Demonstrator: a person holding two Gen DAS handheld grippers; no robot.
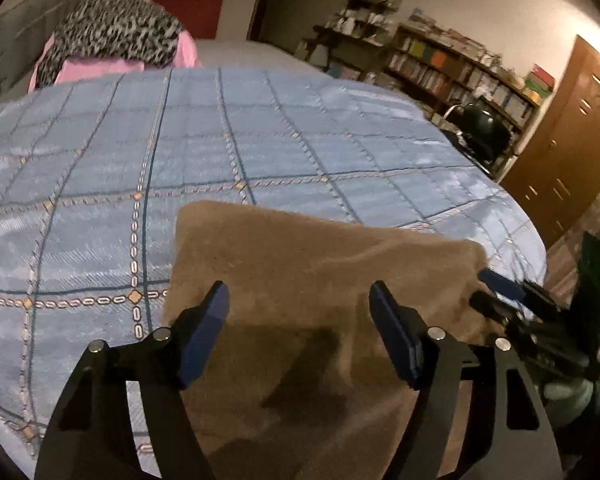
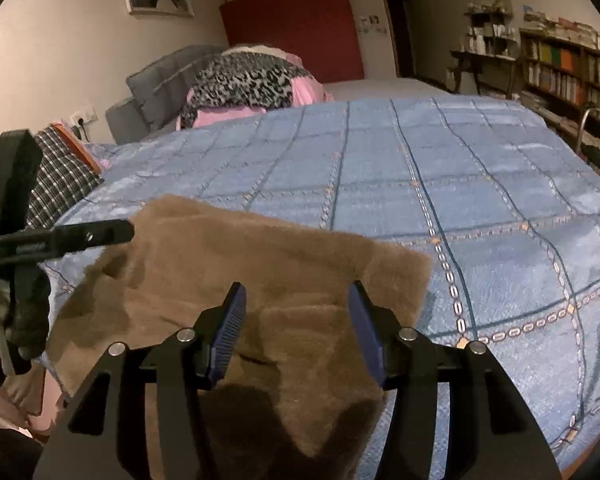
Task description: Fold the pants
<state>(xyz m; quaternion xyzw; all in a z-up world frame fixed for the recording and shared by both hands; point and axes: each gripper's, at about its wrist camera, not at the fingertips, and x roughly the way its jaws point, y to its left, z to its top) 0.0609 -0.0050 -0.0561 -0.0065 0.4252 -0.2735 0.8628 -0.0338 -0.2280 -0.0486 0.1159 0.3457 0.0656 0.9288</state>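
Brown fleece pants (image 2: 236,280) lie part-folded on the bed's near edge, w/ one layer lapped over another, prob. so the next fold can be made from the front. Left gripper (image 1: 300,320): jaws wide apart above the cloth, nothing pinched. Right gripper (image 2: 296,320): approx. half open over the fold, pads clear of fabric. Beyond, blue plaid bedspread (image 2: 460,184) runs to leopard-print bedding (image 2: 240,80).

Both grippers (image 1: 298,332) (image 2: 296,332) are black, with blue ribbed pads (image 2: 230,332) and silver pivot screws (image 1: 162,334); grey glove (image 1: 568,392).
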